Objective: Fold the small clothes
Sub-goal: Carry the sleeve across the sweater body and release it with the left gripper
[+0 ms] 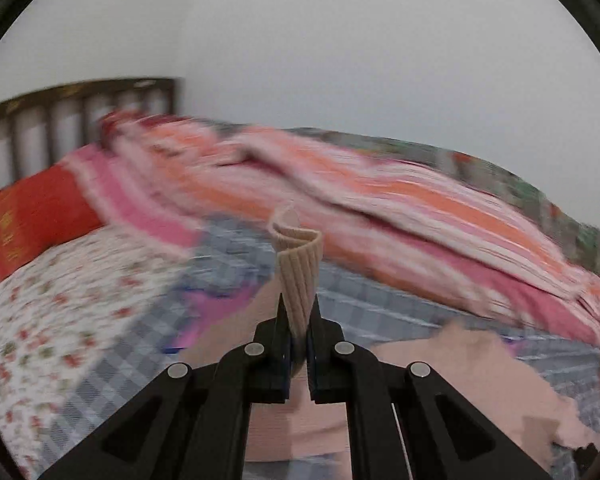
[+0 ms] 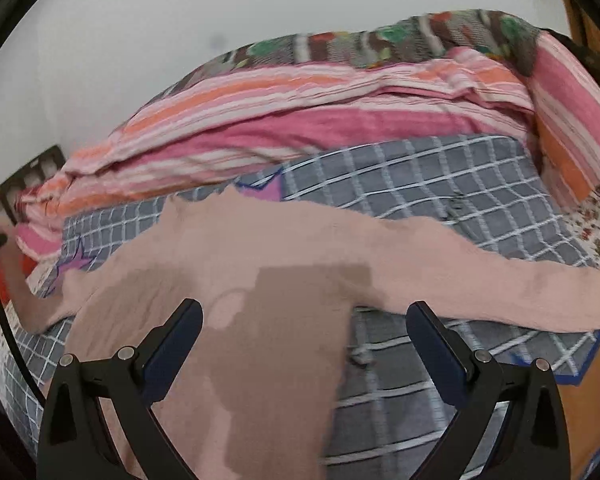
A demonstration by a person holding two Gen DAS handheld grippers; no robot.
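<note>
- The left gripper [image 1: 298,312] was clamped on a ribbed, beige cuff [image 1: 296,264] of the garment; the cuff stood up between the fingers [image 1: 281,320], its free end curled over into a soft loop; the ribbing ran lengthwise along the strip.
- The rest of the pinkish-beige garment [image 2: 260,248] lay spread across the grey checked cover [image 2: 440,184] in the middle of the bed; the cloth looked plain and smooth, with a darker patch toward the near edge of the bed in the right wrist view; one long sleeve [image 2: 520,284] stretched off toward the right side of that view.
- The right gripper [image 2: 304,324] hovered over the garment with its fingers [image 2: 180,340] spread wide apart; nothing was pinched between them; whether the tips touched the cloth could not be told.
- Behind the garment, toward the far edge of the bed, a striped pink and orange blanket [image 2: 300,120] lay bunched in a long heap against the wall [image 1: 340,40].
- A red pillow [image 1: 40,212] sat at the head of the bed on a flowered sheet [image 1: 60,300], just in front of the dark slatted headboard [image 1: 80,108]; the left wrist view was blurred.
</note>
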